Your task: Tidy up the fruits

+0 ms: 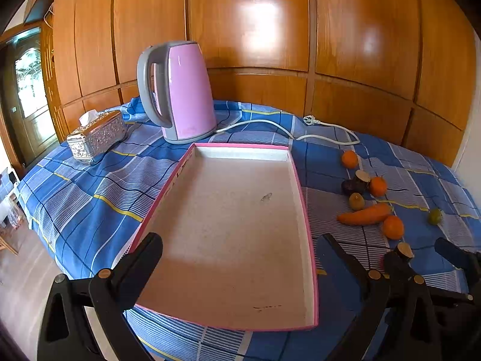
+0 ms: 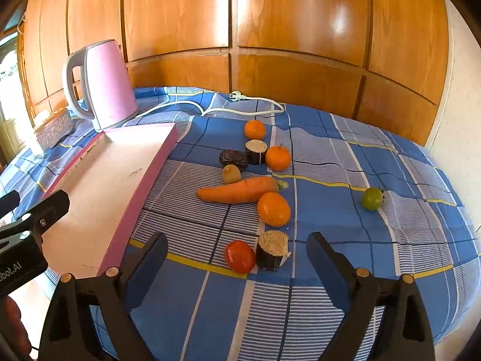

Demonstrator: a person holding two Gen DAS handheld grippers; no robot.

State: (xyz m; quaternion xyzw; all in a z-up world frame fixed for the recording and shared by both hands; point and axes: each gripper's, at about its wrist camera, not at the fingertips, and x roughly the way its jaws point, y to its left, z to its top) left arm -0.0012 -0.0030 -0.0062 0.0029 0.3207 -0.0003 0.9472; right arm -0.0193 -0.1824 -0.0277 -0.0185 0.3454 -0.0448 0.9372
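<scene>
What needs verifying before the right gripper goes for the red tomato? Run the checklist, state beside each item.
1. Right gripper open, fingers apart: ok.
2. Round red tomato lies ahead between the fingers: ok.
3. Tomato free of neighbours: not ok; the dark-skinned cut stub with pale top sits right against it.
4. Shallow pink-rimmed tray holds nothing, room to place: ok.
5. Left gripper open, holding nothing: ok; it hovers over the tray's near end, where a drop might go.
6. Blue checked tablecloth flat under the tomato: ok here; wrinkles show farther off near the small green tomato.
</scene>
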